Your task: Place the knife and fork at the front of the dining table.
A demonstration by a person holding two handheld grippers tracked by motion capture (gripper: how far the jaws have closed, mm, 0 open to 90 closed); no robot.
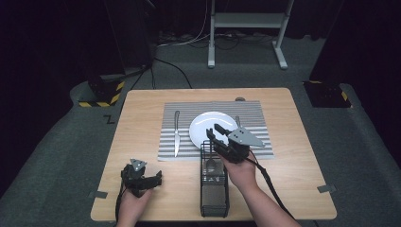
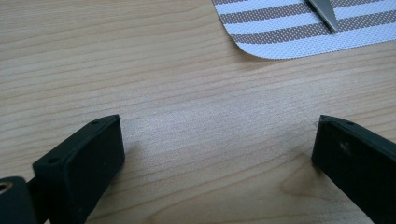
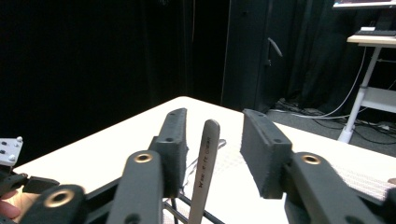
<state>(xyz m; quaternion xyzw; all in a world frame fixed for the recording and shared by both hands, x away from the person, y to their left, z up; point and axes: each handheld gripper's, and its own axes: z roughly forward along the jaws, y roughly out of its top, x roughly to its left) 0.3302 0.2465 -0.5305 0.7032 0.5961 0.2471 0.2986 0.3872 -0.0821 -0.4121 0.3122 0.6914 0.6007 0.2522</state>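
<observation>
- The right gripper (image 1: 213, 131) hovers over the far end of the black wire caddy (image 1: 214, 189), its jaws pointing away from the person toward the white plate (image 1: 210, 126).
- In the right gripper view its jaws stand partly apart, with a steel utensil handle (image 3: 204, 170) rising upright between them. The handle sits nearer the left-hand jaw in that view, a slim gap on that side and a broader one on the other; neither pad presses on it.
- The caddy's wire rim (image 3: 187, 205) shows just below the jaws, close under the handle.
- Beyond the jaw tips lies the striped placemat (image 1: 255, 120), then the far table edge (image 1: 203, 90) and dark floor.
- The left gripper (image 1: 142, 177) rests low near the near-left part of the table, well apart from the caddy.
- Its jaws are spread wide with bare wood (image 2: 210, 121) between them; nothing is held.
- Ahead of the left jaws, the rounded corner of the placemat (image 2: 280, 32) and the knife tip (image 2: 327, 14) lie off to the right-hand jaw's side, with open tabletop before them.
</observation>
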